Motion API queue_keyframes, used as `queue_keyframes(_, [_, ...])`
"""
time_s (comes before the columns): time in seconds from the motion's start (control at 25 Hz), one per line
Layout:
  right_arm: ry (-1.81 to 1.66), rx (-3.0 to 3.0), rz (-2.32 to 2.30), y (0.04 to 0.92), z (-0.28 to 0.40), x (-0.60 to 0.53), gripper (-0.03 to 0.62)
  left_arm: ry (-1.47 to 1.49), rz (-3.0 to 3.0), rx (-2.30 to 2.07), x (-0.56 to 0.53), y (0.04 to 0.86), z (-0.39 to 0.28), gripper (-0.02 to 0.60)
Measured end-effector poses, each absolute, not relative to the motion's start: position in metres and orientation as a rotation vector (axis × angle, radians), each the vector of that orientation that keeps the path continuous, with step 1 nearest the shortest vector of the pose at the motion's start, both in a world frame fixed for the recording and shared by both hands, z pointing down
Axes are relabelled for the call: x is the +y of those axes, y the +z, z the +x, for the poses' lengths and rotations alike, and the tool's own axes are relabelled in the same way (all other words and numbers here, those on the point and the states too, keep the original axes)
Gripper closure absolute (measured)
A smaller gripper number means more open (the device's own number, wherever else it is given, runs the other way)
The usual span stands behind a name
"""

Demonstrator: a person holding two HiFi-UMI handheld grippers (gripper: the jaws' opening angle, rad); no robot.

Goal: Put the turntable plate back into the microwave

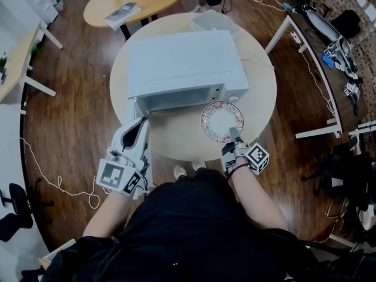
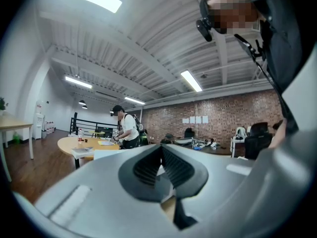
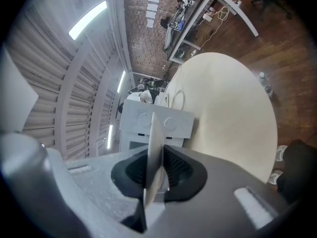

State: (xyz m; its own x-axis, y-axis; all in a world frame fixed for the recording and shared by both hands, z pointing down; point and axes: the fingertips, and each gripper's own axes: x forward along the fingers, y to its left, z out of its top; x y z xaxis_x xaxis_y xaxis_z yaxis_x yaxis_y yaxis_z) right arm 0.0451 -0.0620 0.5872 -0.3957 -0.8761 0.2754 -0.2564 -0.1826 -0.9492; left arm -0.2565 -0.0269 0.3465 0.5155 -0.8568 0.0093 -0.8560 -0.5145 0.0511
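Head view, from above the person at the round table. The microwave sits at the middle of the tabletop. Its front is turned to the near edge and its door is swung out at the left front corner, so the cavity lies open.

The left gripper reaches to the door's free edge. In the left gripper view its jaws are drawn together at the tips, with a pale sliver between the pads that I take to be that edge. The likely purpose is to hold the door wide, out of the plate's way.

The turntable plate, white with a patterned border, lies roughly flat over the tabletop. It sits between the near edge and the microwave's right front corner, outside the cavity. Whether it rests on the surface or is carried just above it cannot be told.

The right gripper pinches the plate's near rim. The right gripper view shows the plate edge-on, clamped between both pads, with the two-knob control panel beyond. A grip at the rim nearest the person leaves the far part free to enter first.

Judged stage: plate in hand, door open, insertion not yet made. The plate stands right of the opening's middle, so the next move calls for a shift to the left. It also calls for a level carry, so that the rim clears the cavity's sill.
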Motion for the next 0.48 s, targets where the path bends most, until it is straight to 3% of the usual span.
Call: queue_keyframes(0.48, [-1.711,1.704,-1.169,0.588,0.006,-0.071,0.560,-0.033,2.639,-1.578,-0.030,0.350,-0.260,0.575])
